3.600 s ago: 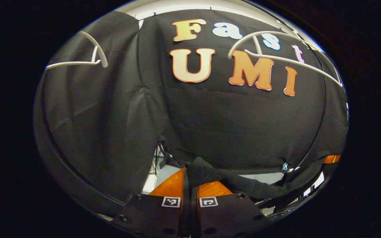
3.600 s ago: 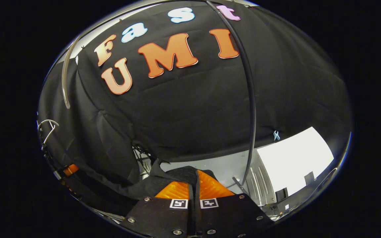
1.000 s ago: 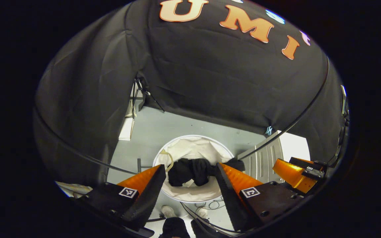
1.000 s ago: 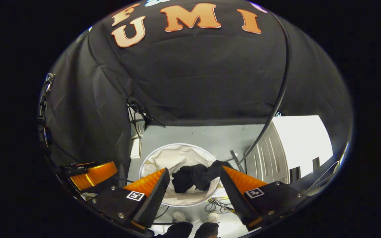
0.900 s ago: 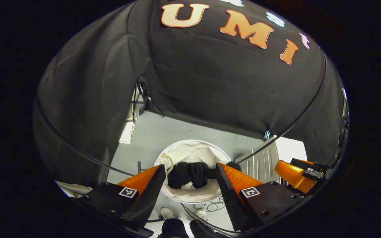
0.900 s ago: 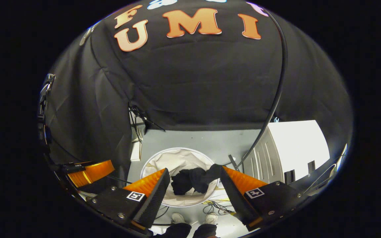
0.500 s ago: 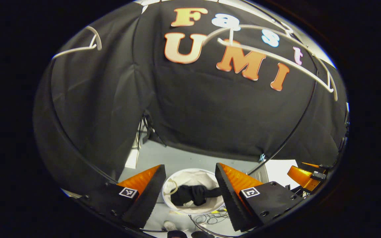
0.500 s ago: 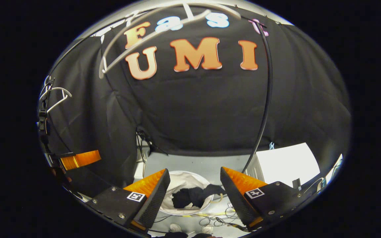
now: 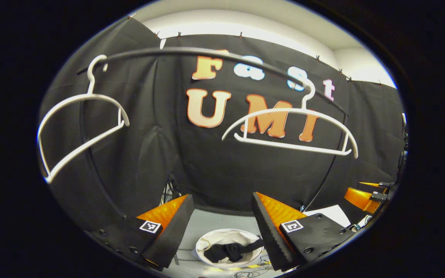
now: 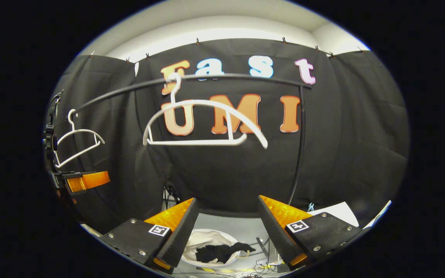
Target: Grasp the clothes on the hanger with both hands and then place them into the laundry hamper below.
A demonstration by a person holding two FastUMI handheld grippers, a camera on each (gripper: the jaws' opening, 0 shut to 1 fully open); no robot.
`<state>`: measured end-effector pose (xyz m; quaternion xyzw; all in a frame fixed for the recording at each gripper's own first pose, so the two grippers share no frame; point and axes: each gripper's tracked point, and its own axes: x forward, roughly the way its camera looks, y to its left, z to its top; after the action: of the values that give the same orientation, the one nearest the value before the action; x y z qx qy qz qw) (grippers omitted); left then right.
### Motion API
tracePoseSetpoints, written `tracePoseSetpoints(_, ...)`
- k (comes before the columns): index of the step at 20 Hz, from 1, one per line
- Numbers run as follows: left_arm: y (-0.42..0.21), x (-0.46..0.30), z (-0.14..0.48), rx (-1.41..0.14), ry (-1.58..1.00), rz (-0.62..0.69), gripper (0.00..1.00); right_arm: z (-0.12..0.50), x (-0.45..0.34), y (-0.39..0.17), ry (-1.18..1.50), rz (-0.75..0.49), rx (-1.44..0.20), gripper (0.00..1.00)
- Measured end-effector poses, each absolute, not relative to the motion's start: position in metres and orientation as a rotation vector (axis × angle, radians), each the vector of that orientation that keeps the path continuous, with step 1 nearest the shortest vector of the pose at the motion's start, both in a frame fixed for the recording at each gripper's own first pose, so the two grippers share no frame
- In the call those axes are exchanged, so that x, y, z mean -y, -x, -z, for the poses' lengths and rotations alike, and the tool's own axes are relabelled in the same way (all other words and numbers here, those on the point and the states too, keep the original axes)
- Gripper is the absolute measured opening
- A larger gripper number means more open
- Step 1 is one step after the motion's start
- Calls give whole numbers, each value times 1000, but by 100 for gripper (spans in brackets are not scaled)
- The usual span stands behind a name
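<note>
Black clothes lay in the hamper below; both my grippers' jaws stood open and empty. One edge draped the rim and could slide out.

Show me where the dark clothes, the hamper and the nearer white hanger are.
dark clothes (image 9: 226,251), left gripper view, middle of the bundle
hamper (image 9: 222,236), left gripper view, far inner wall
white hanger (image 10: 191,142), right gripper view, bottom bar

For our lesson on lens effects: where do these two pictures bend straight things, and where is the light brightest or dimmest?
Left gripper view: the rail bows into an arc, and the near hanger looks stretched; the ceiling strip above the cloth is brightest. Right gripper view: the rail curves too, while the dark garment in the hamper shows almost no detail.
</note>
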<state>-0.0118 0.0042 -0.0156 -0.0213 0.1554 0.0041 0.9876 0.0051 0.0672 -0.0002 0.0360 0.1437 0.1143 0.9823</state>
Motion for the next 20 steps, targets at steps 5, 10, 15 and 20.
tracePoseSetpoints(5, 19, -2, -60, -139, -31, -26, 94, -67, -40, 8, -45, -227, -156, 94)
tracePoseSetpoints(10, 37, -4, -115, 6, -23, -48, 93, -112, -7, 17, -49, -190, -57, 100)
tracePoseSetpoints(15, 40, -17, -133, 52, -12, -83, 93, -126, 20, 13, -55, -158, -23, 100)
tracePoseSetpoints(20, 33, -19, -131, 56, 4, -109, 93, -125, 33, 9, -48, -141, -15, 100)
